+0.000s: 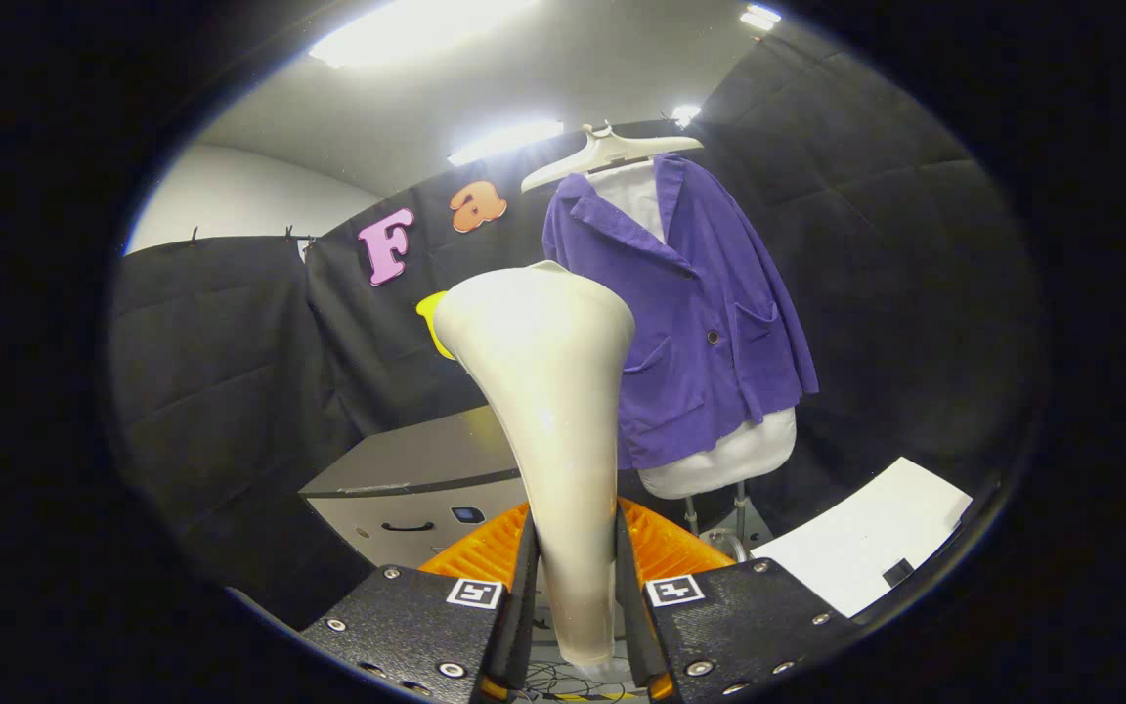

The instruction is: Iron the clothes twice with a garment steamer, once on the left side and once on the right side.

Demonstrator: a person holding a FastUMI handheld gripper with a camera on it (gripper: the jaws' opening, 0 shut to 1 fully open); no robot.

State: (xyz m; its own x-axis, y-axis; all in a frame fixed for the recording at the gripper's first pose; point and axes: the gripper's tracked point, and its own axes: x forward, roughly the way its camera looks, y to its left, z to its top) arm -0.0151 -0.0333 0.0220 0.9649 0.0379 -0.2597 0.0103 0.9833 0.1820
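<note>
My gripper (pixel 573 577) is shut on the cream-white garment steamer (pixel 548 391); both fingers press on its slim handle. The steamer's wide head rises upright ahead of the fingers. Beyond it and a little to the right hangs a purple jacket (pixel 710 313) over a white shirt, on a white hanger (pixel 612 152) and a white dress form (pixel 729 455). The steamer head covers the jacket's lower left edge and stands apart from the cloth, at some distance.
A grey cabinet (pixel 416 479) with a drawer handle stands low to the left of the steamer. A white board (pixel 866 538) lies low to the right. The dress form's metal stand (pixel 739 513) is below the jacket. Black cloth walls surround the booth.
</note>
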